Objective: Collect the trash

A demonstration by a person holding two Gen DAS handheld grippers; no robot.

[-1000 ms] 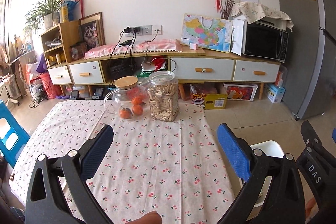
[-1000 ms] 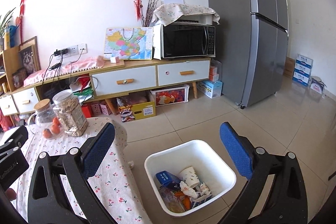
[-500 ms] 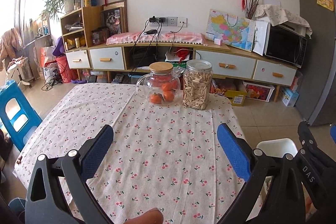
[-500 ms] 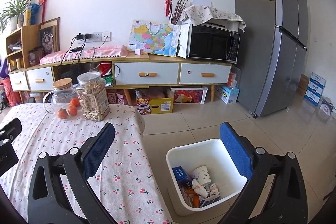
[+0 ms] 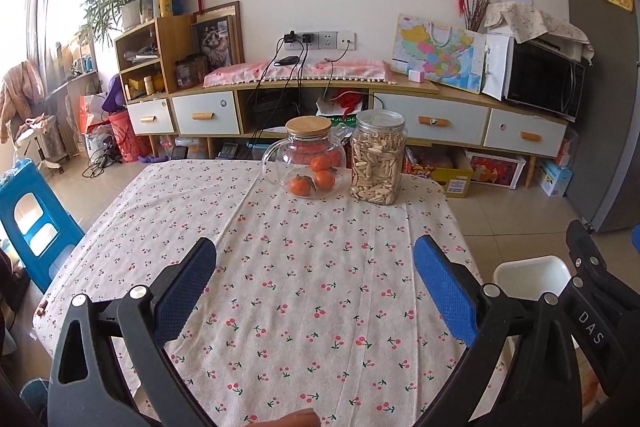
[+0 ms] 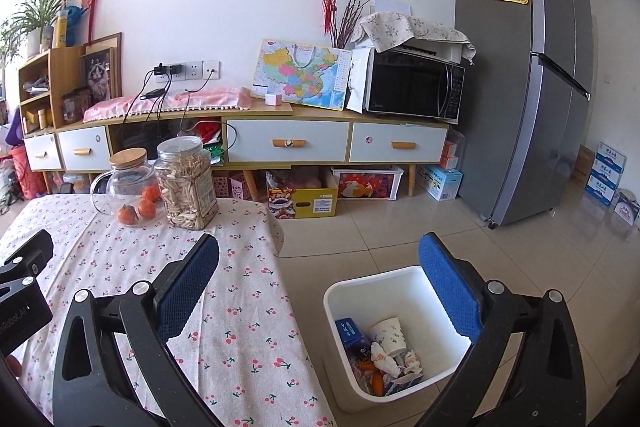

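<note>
- Left gripper spread wide, nothing between its blue pads, held over the near part of the table with the cherry-print cloth.
- Right gripper also spread wide and empty, over the table's right edge and the floor next to it.
- White trash bin on the tile floor just right of the table; its right wall is partly behind the right gripper's right finger.
- Trash inside the bin: blue carton, paper cup, crumpled paper, some orange scraps.
- In the left wrist view only the bin's rim shows past the table's right corner.
- Far end of the table: glass teapot with wooden lid, oranges inside; touching or just beside its right side, a clear jar of pale seeds.
- No trash seen on the cloth.
- Fingertip at the bottom edge of the left wrist view.
</note>
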